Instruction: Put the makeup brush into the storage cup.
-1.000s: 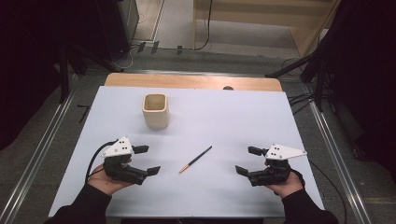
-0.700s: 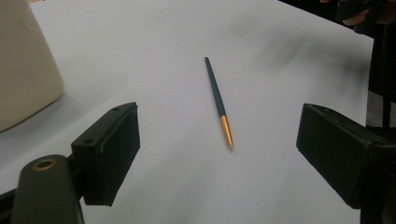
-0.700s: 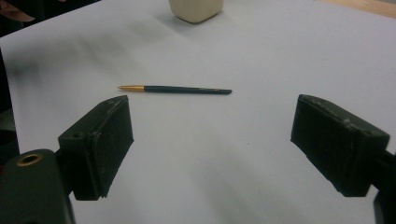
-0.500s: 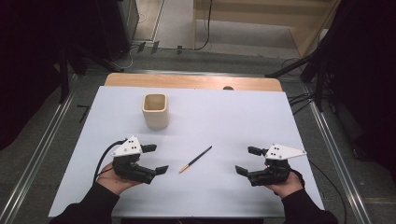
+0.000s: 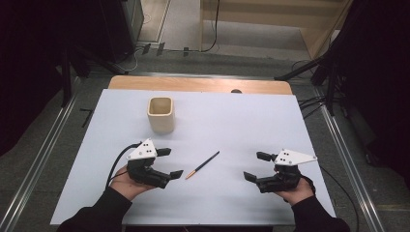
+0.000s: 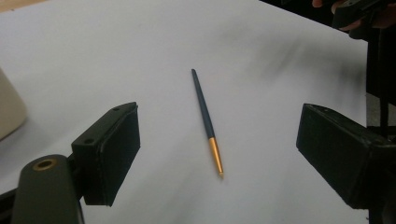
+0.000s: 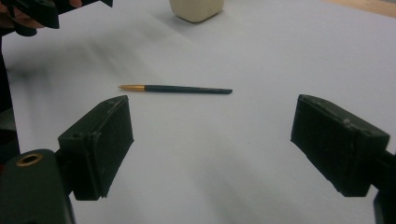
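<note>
Your left gripper (image 5: 168, 164) sat low over the white table (image 5: 290, 121), jaws spread wide and holding nothing, and the pen (image 5: 202, 165) lay flat just beyond its tips, untouched. Through the left gripper view that pen (image 6: 207, 122) ran straight up the gap between your two black jaws, gold end nearest you, dark barrel pointing away; the jaw on the right of that view was cut off by the frame edge, so its full shape was lost. Your right gripper (image 5: 256, 166) was also released, jaws wide apart and empty, resting well apart from the pen on the other side. In the right gripper view the pen (image 7: 175, 88) lay crosswise ahead of the jaws, gold tip to the left, with some lettering on the barrel too small to read. The cream cup (image 5: 160, 114) stood upright farther back on the table; the right gripper view clipped its top off (image 7: 196, 9), and the left gripper view caught only a sliver at the edge (image 6: 9, 109). What was inside the cup, you couldn't tell from the high view.
</note>
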`<state>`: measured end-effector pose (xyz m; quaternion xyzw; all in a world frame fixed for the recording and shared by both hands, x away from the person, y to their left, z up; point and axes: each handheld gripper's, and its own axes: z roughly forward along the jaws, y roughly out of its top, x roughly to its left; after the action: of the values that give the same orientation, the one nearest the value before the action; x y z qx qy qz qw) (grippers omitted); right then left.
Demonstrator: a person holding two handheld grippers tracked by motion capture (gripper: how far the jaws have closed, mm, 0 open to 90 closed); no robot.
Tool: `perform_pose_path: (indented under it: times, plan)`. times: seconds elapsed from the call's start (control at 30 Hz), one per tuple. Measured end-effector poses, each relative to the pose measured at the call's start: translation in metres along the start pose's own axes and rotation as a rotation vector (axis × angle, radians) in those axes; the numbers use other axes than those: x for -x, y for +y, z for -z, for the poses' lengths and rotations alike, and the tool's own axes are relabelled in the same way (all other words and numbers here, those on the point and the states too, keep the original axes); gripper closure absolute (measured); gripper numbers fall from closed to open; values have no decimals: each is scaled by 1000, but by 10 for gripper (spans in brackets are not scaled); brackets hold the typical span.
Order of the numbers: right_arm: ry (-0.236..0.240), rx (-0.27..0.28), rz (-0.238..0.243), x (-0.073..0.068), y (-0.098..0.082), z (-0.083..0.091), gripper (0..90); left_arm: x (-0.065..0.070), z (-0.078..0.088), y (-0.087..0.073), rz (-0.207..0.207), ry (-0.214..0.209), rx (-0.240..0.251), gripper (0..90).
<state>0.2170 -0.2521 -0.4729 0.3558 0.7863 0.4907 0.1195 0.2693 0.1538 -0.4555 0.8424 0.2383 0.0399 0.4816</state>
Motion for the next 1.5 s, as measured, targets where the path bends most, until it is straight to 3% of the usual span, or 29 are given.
perform_pose_path:
  times: [0.57, 0.9, 1.07, 1.13, 1.27, 1.43, 1.5]
  plan:
    - [2, 0, 0, 0, 0, 0, 134, 3, -32, 16, -48, -35, 7, 142]
    - [2, 0, 1, 0, 1, 0, 134, 7, -57, 30, -33, -55, 13, 146]
    - [3, 1, 2, -1, 1, 0, 134, 7, -66, 36, -26, -61, -36, 147]
    - [2, 0, 3, -1, 1, 0, 134, 7, -68, 39, -40, -42, -88, 147]
    - [1, -3, 5, -1, 0, 0, 134, 7, -72, 46, -20, -27, -156, 148]
    - [-2, -9, 2, -1, 0, 0, 134, 8, -76, 53, -42, 19, -309, 148]
    - [-3, -13, 2, -1, 0, -1, 134, 8, -78, 53, -41, 16, -339, 148]
